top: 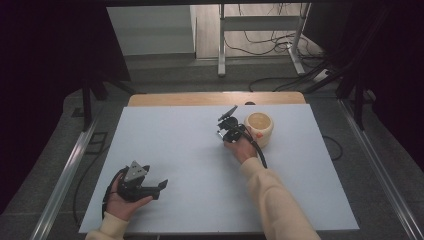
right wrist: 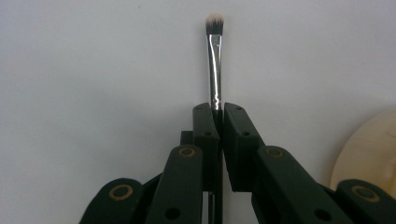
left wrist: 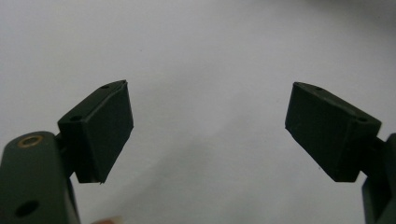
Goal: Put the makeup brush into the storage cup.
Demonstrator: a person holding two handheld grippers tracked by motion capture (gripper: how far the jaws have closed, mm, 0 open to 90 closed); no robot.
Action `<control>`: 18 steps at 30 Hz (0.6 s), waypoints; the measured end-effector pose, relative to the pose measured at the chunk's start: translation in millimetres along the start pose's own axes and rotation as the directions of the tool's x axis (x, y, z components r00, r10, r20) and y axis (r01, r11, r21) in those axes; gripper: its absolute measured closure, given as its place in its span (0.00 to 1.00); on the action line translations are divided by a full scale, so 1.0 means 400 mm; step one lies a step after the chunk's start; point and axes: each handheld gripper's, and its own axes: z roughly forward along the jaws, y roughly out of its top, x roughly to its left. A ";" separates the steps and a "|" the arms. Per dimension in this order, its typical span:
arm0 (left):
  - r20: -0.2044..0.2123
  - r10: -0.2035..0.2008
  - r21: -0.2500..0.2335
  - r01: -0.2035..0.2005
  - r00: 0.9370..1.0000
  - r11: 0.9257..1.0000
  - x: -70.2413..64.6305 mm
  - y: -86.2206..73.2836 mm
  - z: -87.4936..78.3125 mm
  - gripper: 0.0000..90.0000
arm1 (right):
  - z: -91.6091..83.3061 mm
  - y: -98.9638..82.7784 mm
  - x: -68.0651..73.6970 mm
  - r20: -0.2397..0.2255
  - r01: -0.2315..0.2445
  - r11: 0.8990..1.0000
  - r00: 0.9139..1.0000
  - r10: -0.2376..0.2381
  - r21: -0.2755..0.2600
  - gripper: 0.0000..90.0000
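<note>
Holding the makeup brush [right wrist: 214, 60] so low on its handle is my first worry. The right tongs [right wrist: 217, 112] are closed on it, and the pads pinch only a short, thin part of the dark handle, just below the shiny metal collar. I think the brush can turn between the pads, or slip out, if I swing the hand fast or if the bristle tip knocks against something.

The second risk is the round cream container [top: 259, 127], which stands just beside the right tongs [top: 229, 129], toward the far right part of the table [top: 180, 150]. Its open top is close to my right hand [top: 244, 149]. If the brush goes in there, I judge that a careless approach can push the tip against the rim, and then the thin handle can twist in the grip, or the container can slide.

In the right gripper view the brush stands straight out beyond the jaw tips, in line with them, with the pale bristles at the far end over the bare table. In the high view it points up and away from me.

The left tongs [left wrist: 208, 130] are wide open with nothing between them, and they rest near the near left corner of the table, well apart from the brush.
</note>
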 end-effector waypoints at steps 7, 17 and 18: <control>0.002 0.002 0.000 -0.002 1.000 1.000 -0.001 0.001 0.001 0.17 | -0.033 -0.001 0.001 -0.024 0.015 0.999 1.000 -0.016 -0.046 0.93; 0.003 0.003 -0.001 -0.003 1.000 1.000 -0.003 0.002 0.000 0.17 | -0.093 -0.021 0.006 -0.084 0.023 0.992 0.996 -0.034 -0.128 0.93; 0.003 0.003 0.000 -0.003 1.000 1.000 -0.003 0.002 0.000 0.17 | -0.097 -0.023 0.006 -0.087 0.022 0.991 0.996 -0.034 -0.132 0.93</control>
